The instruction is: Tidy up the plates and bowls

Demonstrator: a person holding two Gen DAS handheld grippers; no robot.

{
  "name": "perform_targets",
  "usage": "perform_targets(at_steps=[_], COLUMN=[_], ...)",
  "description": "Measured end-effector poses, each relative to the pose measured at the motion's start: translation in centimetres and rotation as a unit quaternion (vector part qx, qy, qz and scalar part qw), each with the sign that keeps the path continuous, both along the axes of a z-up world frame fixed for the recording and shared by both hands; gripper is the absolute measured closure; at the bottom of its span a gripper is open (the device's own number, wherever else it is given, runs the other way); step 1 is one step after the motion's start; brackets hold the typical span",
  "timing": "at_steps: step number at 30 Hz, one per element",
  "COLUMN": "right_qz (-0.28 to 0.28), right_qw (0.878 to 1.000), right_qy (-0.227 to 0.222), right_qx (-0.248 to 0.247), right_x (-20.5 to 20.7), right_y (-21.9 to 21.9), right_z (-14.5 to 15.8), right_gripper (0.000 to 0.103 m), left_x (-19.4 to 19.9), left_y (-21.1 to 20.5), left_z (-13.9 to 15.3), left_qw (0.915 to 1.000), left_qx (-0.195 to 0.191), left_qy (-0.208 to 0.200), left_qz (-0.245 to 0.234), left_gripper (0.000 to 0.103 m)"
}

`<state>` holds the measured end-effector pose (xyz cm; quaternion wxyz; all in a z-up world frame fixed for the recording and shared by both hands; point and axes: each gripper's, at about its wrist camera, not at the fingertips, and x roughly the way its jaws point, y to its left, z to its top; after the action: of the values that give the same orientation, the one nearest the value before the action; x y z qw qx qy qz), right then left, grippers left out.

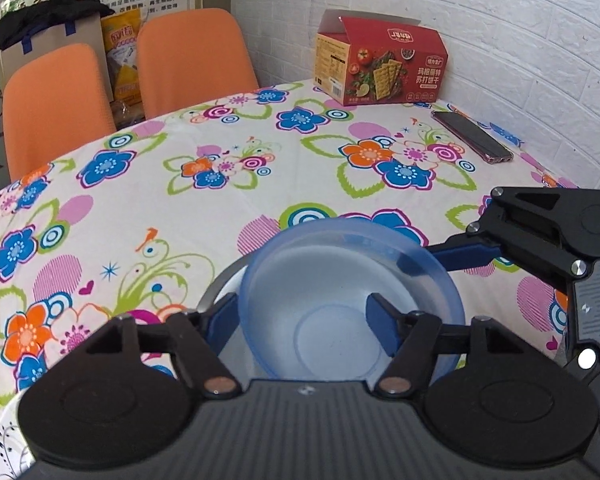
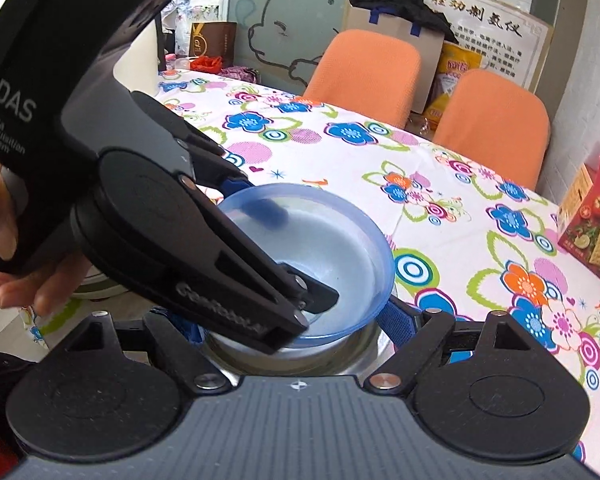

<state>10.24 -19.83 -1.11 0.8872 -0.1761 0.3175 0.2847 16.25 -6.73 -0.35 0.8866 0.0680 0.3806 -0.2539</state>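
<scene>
Right now the blue bowl (image 1: 348, 300) is tilted, its low edge resting inside a metal bowl (image 2: 360, 354) on the bench (image 1: 180, 200). Left claw (image 1: 304, 320) is clamped on the blue bowl's wall: one blue finger outside the rim, the other inside the bowl. In the right wrist view the outer finger shows only as a blue smear through the translucent wall.

Right claw (image 2: 296, 326) straddles the metal bowl, fingers spread either side of it; its left finger is mostly hidden behind the left claw's body, so I cannot tell whether the pads touch the metal. The metal bowl itself is largely covered by the blue bowl and cut off by the right claw's housing; only its rim and part of the wall show.

A hand (image 2: 24, 272) grips the left claw's handle, partly out of frame. A patterned plate (image 1: 4, 440) pokes out at the lower left corner of the left wrist view, mostly hidden. A cracker box (image 1: 380, 62) and a phone (image 1: 474, 136) sit near the wall, well apart from the bowls. Two orange chairs (image 1: 192, 56) stand behind the bench.
</scene>
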Motion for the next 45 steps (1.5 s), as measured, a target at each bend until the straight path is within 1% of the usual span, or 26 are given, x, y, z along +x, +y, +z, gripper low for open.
perform_targets(at_steps=[4,6,9,12,15,18,20,23,28,30,33,36,39,43,45], right_qz=[-0.006,-0.006,-0.006,-0.017,-0.026,-0.040,-0.057,-0.083,-0.130,-0.152,-0.170,-0.168,-0.155,-0.142,-0.141], right_qw=[1.000,1.000,1.000,1.000,0.999,0.999,0.997,0.995,0.985,0.979,0.972,0.976,0.981,0.984,0.984], right_qy=[0.007,0.017,0.026,0.018,0.009,-0.004,-0.009,0.002,0.032,0.043,0.061,0.061,0.059,0.079,0.087], right_qx=[0.005,0.011,0.002,0.013,0.025,0.033,0.041,0.061,0.108,0.127,0.150,0.128,0.097,0.069,0.066], right_x=[-0.7,-1.0,-1.8,-3.1,-3.8,-3.8,-3.4,-1.8,0.0,0.5,1.3,2.0,2.5,3.6,3.9], right_y=[-0.4,-0.7,-0.8,-1.6,-2.3,-2.5,-2.6,-3.0,-4.1,-4.5,-4.7,-3.6,-2.3,-1.2,-0.9], right_z=[0.3,0.4,0.3,0.5,1.2,1.9,2.3,2.0,0.4,-0.3,-1.0,-1.5,-1.8,-2.5,-2.6], right_gripper=[0.030,0.030,0.030,0.030,0.030,0.030,0.030,0.030,0.030,0.029,0.030,0.029,0.030,0.029,0.029], left_x=[0.4,0.5,0.5,0.0,-0.7,-1.3,-1.4,-1.1,0.1,0.6,1.6,2.7,3.7,4.6,4.9], left_y=[0.8,1.1,1.4,1.8,2.4,2.8,3.0,3.4,4.0,4.0,3.6,3.2,2.7,2.6,2.6], left_z=[0.2,0.3,0.4,0.6,1.3,2.5,3.0,3.3,2.4,1.7,0.7,-0.3,-1.1,-2.2,-2.4], left_qw=[0.9997,0.9997,0.9996,0.9995,0.9993,0.9986,0.9983,0.9980,0.9984,0.9986,0.9984,0.9977,0.9968,0.9951,0.9952], left_qx=[-0.019,-0.019,-0.022,-0.025,-0.034,-0.049,-0.050,-0.041,-0.014,-0.004,0.006,0.021,0.048,0.072,0.072], left_qy=[0.014,0.012,0.014,0.015,0.004,-0.008,-0.018,-0.023,-0.001,0.010,0.029,0.041,0.045,0.056,0.061], left_qz=[0.004,0.005,0.005,0.008,0.013,0.019,0.024,0.041,0.055,0.052,0.048,0.050,0.046,0.037,0.026], left_gripper=[0.031,0.031,0.031,0.031,0.031,0.030,0.029,0.029,0.029,0.029,0.029,0.029,0.029,0.029,0.028])
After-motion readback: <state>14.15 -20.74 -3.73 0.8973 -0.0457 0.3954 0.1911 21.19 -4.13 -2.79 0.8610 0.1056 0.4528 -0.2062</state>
